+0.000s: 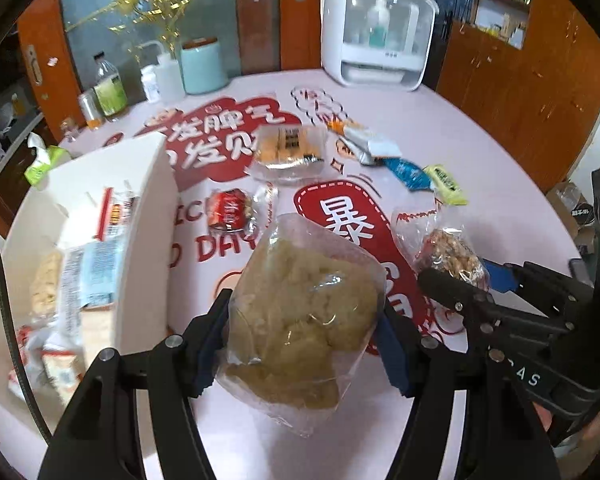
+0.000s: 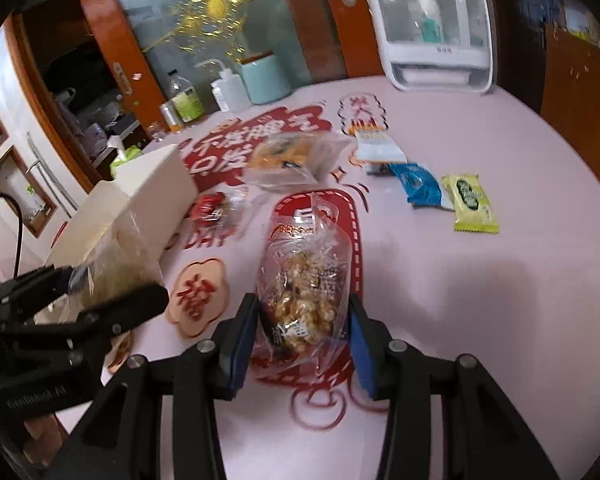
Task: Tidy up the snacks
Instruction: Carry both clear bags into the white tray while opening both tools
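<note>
L gripper (image 1: 302,334) is clamped on a clear bag of pale yellow puffed snack (image 1: 300,312), blue pads pressed into both sides, bag lifted off the pink round table (image 1: 480,152) and tilted, just right of the white storage box (image 1: 140,216). Box sits at the table's left edge w/ its tall near wall betw. the bag and the interior; several wrapped snacks already lie inside, incl. a red-striped packet (image 1: 118,210). R gripper (image 2: 304,332) is closed on a clear bag of caramel-brown nut clusters (image 2: 306,280), pads on both sides; can't tell if the bag's bottom touches the table or rides just above it. The two grippers are close, side by side, R one showing at the right edge of the left wrist view. Loose snacks on the table: red round candy pack (image 1: 230,210) just beside the box's right wall, clear pack of orange crackers (image 1: 290,152) behind it, white-orange wrapper (image 2: 380,148) farther back, blue wrapper (image 2: 418,184) touching a green-yellow wrapper (image 2: 474,204) toward the right. Right half of the table in front of the green wrapper is bare pink surface out to the rim. Back edge: white dome-lid appliance (image 1: 376,32), light blue canister (image 1: 202,64), bottles at far left.
</note>
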Demonstrator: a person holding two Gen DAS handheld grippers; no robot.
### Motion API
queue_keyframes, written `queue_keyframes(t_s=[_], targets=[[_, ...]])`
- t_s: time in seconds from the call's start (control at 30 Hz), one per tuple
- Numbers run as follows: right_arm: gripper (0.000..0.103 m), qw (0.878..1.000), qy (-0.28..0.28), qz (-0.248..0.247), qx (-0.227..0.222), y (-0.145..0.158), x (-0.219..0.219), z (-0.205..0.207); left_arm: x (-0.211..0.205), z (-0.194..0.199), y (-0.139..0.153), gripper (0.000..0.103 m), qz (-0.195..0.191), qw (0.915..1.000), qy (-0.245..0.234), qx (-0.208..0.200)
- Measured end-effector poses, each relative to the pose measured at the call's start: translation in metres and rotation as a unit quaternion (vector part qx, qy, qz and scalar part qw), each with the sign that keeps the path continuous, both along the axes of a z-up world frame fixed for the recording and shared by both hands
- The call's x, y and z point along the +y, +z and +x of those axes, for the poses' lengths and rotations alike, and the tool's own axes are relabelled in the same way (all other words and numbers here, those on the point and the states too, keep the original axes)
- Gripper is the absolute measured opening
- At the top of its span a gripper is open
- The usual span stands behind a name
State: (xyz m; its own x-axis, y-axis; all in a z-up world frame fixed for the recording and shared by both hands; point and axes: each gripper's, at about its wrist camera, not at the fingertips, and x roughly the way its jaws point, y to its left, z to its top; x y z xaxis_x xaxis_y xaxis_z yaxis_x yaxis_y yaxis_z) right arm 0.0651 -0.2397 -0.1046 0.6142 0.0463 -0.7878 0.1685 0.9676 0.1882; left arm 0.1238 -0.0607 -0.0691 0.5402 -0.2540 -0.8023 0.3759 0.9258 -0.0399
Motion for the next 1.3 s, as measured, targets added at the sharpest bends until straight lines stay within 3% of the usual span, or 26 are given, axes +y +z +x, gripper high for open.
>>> queue_keyframes(t_s=[0.37, 0.6, 0.77, 0.97, 1.17, 1.3], targets=[[0.044, 0.996, 0.062, -0.029, -0.059, 0.058, 0.075, -0.021, 0.082, -0.039, 0.061, 0.065, -0.025, 0.9956, 0.061, -0.068], [0.044, 0.989, 0.120, -0.035, -0.073, 0.080, 0.128, -0.001, 0.171, -0.037, 0.091, 0.065, -0.035, 0.9815, 0.158, -0.102], [0.044, 0.983, 0.154, -0.043, -0.088, 0.102, 0.161, 0.033, 0.228, -0.020, 0.098, 0.065, -0.036, 0.9712, 0.212, -0.103], [0.045, 0.976, 0.176, -0.062, -0.114, 0.128, 0.194, 0.076, 0.266, 0.012, 0.108, 0.065, -0.018, 0.9619, 0.247, -0.117], [0.045, 0.974, 0.183, -0.070, -0.116, 0.135, 0.219, 0.125, 0.275, 0.062, 0.106, 0.066, -0.006, 0.9582, 0.263, -0.113], [0.046, 0.977, 0.177, -0.072, -0.095, 0.118, 0.225, 0.155, 0.275, 0.097, 0.095, 0.066, -0.009, 0.9606, 0.261, -0.096]])
